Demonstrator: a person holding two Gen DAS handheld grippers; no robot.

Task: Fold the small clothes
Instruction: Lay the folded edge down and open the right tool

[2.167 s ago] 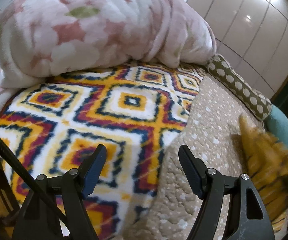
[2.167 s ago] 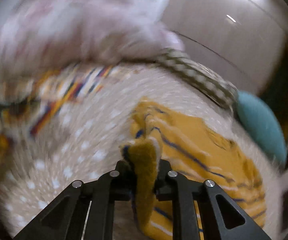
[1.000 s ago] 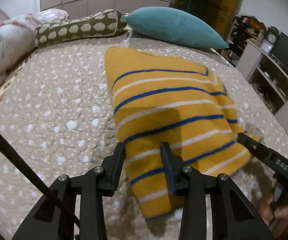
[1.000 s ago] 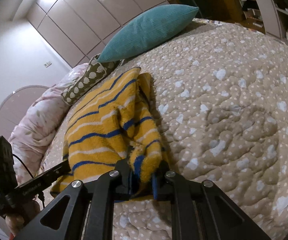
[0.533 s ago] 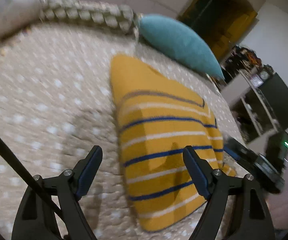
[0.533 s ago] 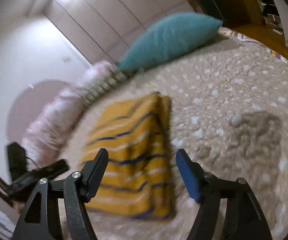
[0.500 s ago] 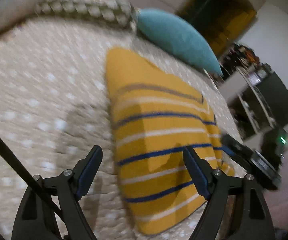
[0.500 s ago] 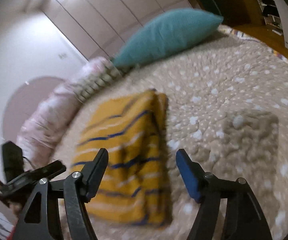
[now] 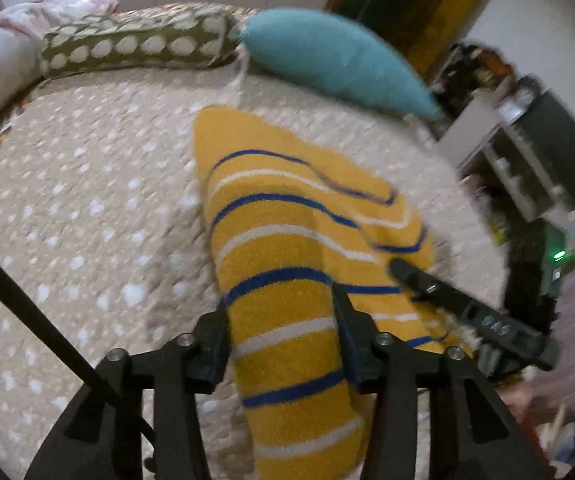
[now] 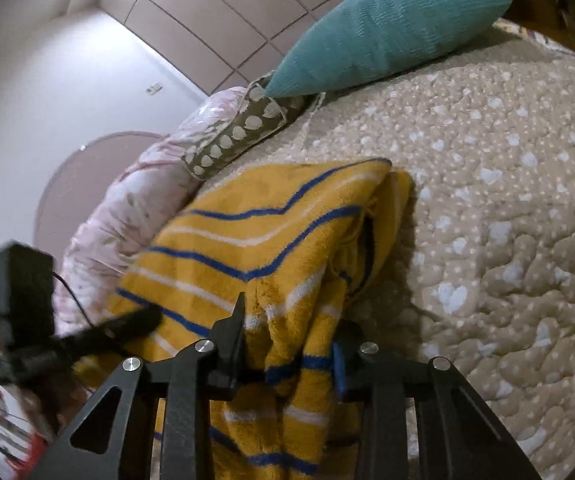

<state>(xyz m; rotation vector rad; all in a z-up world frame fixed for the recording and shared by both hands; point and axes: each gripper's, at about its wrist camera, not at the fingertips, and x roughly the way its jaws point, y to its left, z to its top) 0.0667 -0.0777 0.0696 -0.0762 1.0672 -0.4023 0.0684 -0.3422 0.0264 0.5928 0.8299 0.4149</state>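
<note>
— While the yellow striped sweater (image 9: 287,240) lay folded on the bed's beige heart-print quilt (image 9: 87,208), where did the two tools stand?

— Both were at its near end. The left hand-held gripper (image 9: 281,344) straddled the near left part of the sweater, one finger on each side of a raised band of the knit, and its jaws were closing. The cloth filled the gap from finger to finger, but whether the pads pressed it yet I could not tell.

— And the other one?

— The right hand-held gripper (image 10: 287,344) sat at the near right corner, where the folded layers bunched up. Its jaws were closing too, with that thick bunch of yellow cloth between them. The left finger met the fabric; the blue pad on the right finger was partly hidden behind the fold, so I could not tell how firmly it bit.

— How did the sweater itself lie?

— Lengthwise away from both cameras, blue and white stripes running across it. In the right wrist view its right edge showed stacked layers with a dark gap between them.

— Anything beyond it?

— A teal cushion (image 10: 383,28) at the far side of the bed, touching an olive bolster with pale spots (image 9: 135,44). A pink floral duvet (image 10: 127,216) was heaped beside the bolster. Each camera caught the other tool at the sweater's near edge.
</note>
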